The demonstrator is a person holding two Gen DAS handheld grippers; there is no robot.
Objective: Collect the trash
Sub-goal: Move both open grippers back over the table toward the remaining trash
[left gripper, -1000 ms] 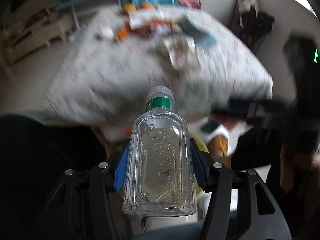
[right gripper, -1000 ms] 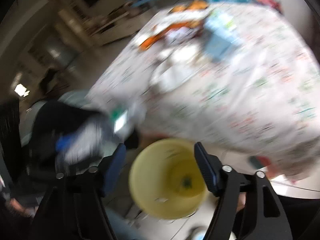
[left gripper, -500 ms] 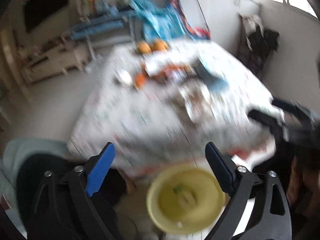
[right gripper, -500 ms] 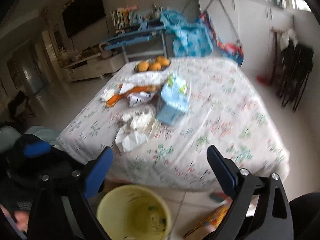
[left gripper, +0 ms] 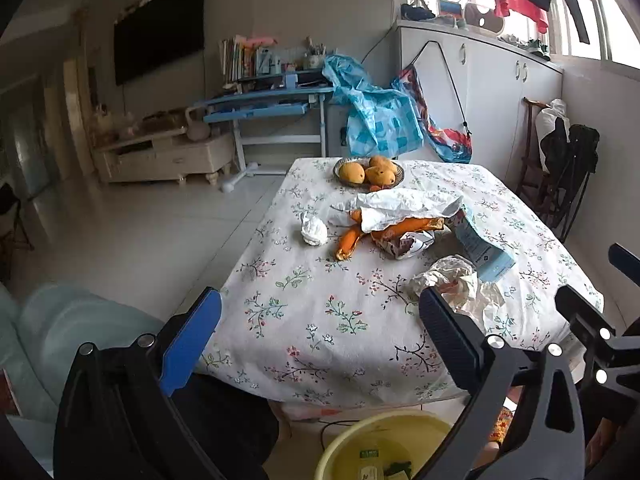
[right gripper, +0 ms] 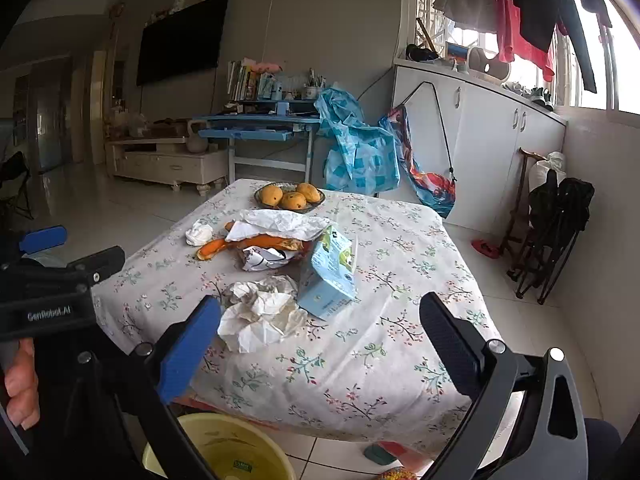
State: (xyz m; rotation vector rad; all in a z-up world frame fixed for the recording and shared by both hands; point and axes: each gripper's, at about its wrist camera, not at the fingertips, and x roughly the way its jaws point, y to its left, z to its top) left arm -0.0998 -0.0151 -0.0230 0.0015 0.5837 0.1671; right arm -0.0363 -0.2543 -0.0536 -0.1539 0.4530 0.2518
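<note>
A yellow bin [left gripper: 384, 446] stands on the floor below the table's near edge, with trash inside; it also shows in the right wrist view [right gripper: 224, 450]. On the floral table lie crumpled white paper [left gripper: 460, 284] [right gripper: 260, 312], a small paper ball [left gripper: 314, 230] [right gripper: 199, 234], orange peels under a white wrapper [left gripper: 394, 216] [right gripper: 276, 236] and a light blue carton [left gripper: 482, 242] [right gripper: 330, 274]. My left gripper [left gripper: 320, 332] is open and empty above the bin. My right gripper [right gripper: 320, 336] is open and empty, facing the table.
A bowl of mangoes [left gripper: 370, 172] sits at the table's far end. The floral tablecloth [right gripper: 400, 344] hangs over the edges. A blue desk [left gripper: 272, 104] and white cabinets [left gripper: 492, 92] stand behind. Folded chairs [right gripper: 552, 224] lean at the right wall.
My left gripper held a clear bottle a second ago; it has opened and the bottle is gone from it. Both grippers have risen from over the bin and now face the table.
</note>
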